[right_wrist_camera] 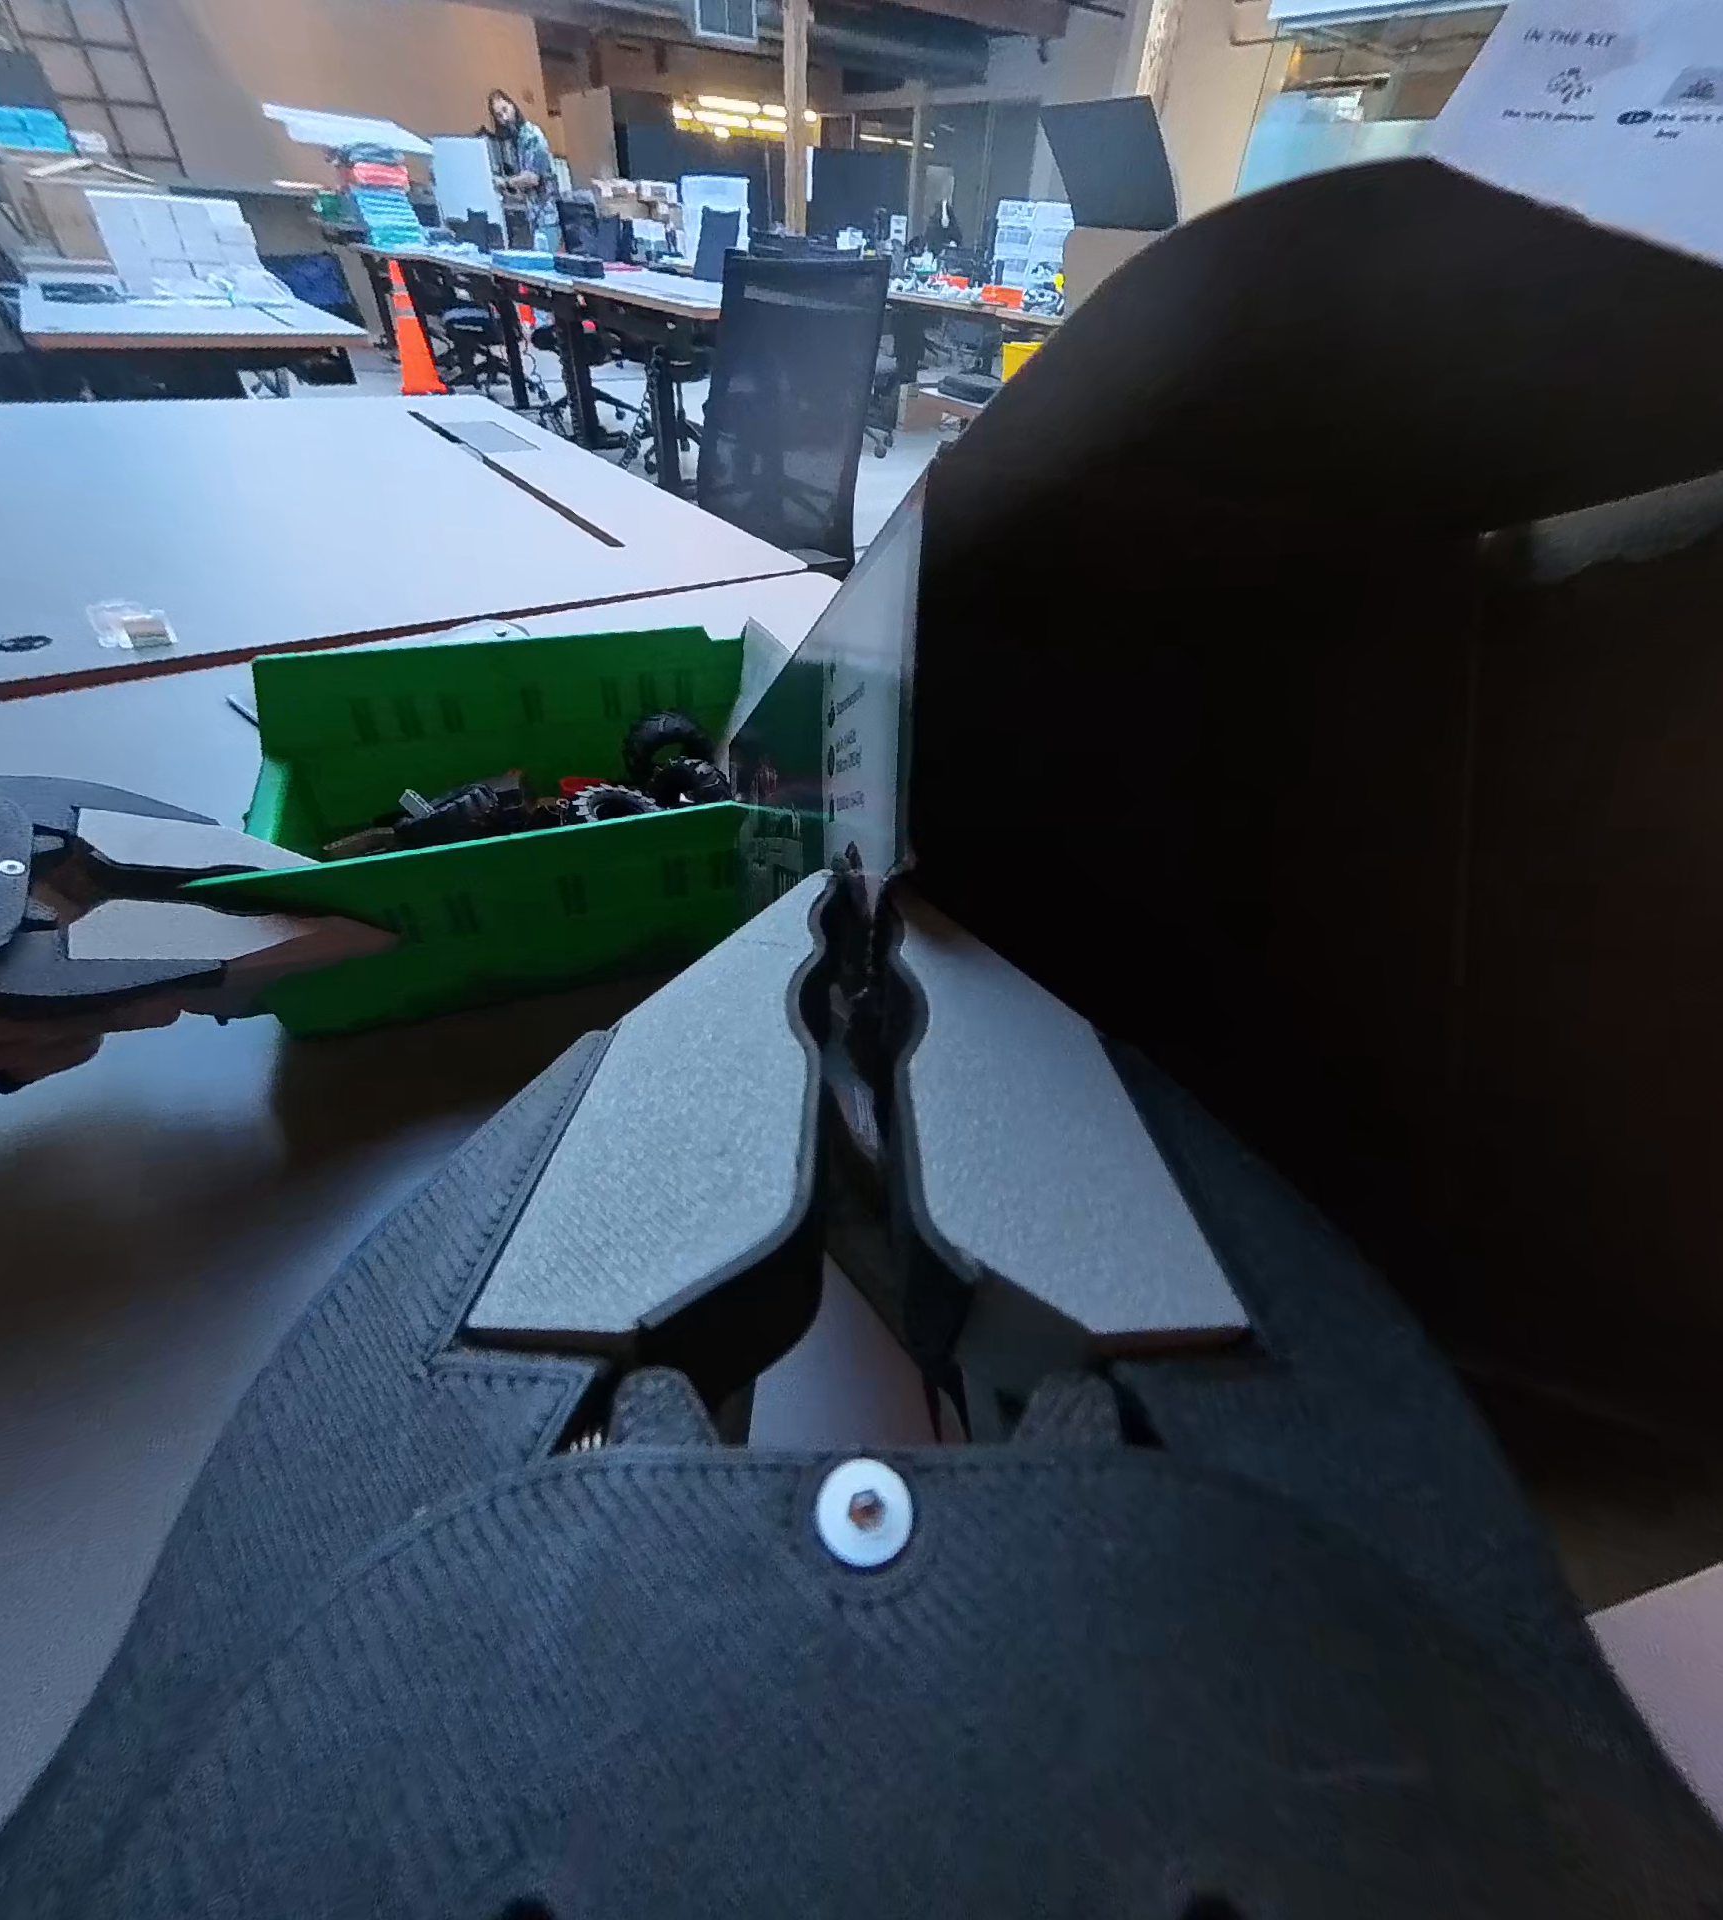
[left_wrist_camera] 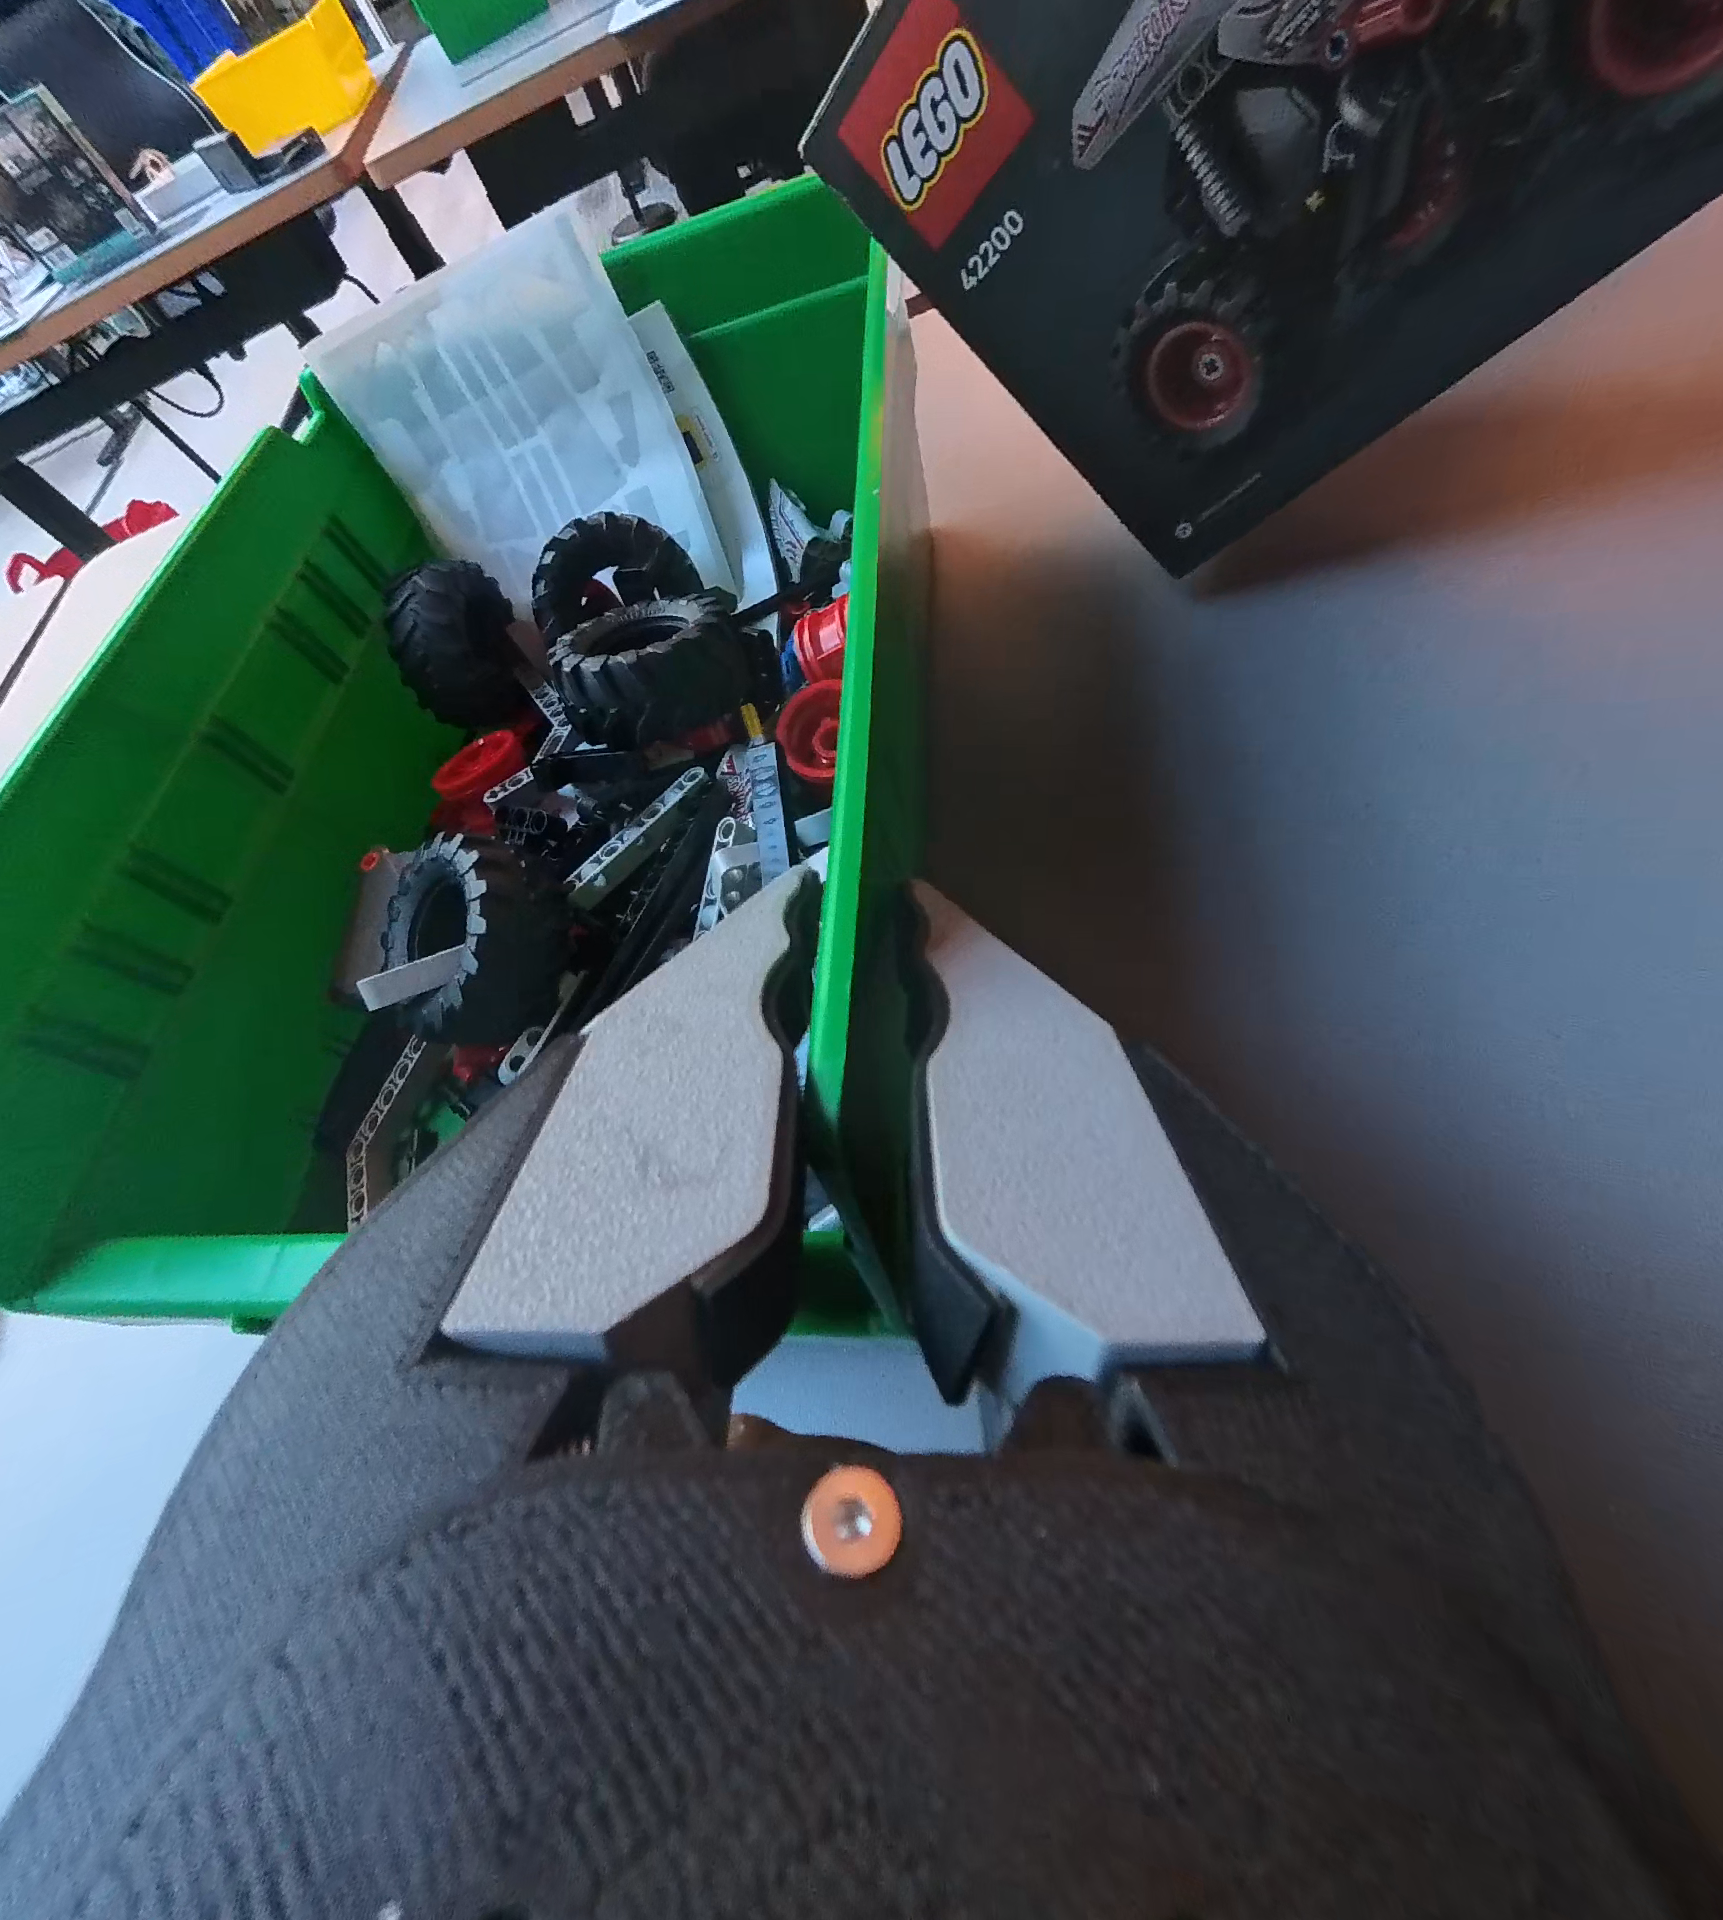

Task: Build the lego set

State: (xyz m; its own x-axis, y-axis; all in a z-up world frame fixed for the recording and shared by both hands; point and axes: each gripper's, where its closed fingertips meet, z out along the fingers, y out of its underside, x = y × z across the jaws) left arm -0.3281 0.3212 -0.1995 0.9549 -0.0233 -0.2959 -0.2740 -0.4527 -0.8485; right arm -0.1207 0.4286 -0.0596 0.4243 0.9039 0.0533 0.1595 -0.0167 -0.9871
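Green bin (left_wrist_camera: 862,644) wall pinched by left tool (left_wrist_camera: 862,914); right tool (right_wrist_camera: 862,894) grips box (right_wrist_camera: 1252,623)

My left gripper (left_wrist_camera: 862,904) is clamped on the right wall of the green bin (left_wrist_camera: 161,935), so one finger sits inside it and the other outside. Inside, tyres (left_wrist_camera: 649,665), red hubs and loose beams crowd the floor along that wall and block any reach straight down; the bin's left side is barer. A clear plastic sheet (left_wrist_camera: 504,395) leans against the far wall. To the right of the bin the table (left_wrist_camera: 1408,1039) lies open up to the set's box (left_wrist_camera: 1252,291). My right gripper (right_wrist_camera: 862,883) pinches that box's (right_wrist_camera: 1356,727) open edge; its dark cavity fills the right side. The tabletop (right_wrist_camera: 161,1195) between bin (right_wrist_camera: 524,894) and me is free
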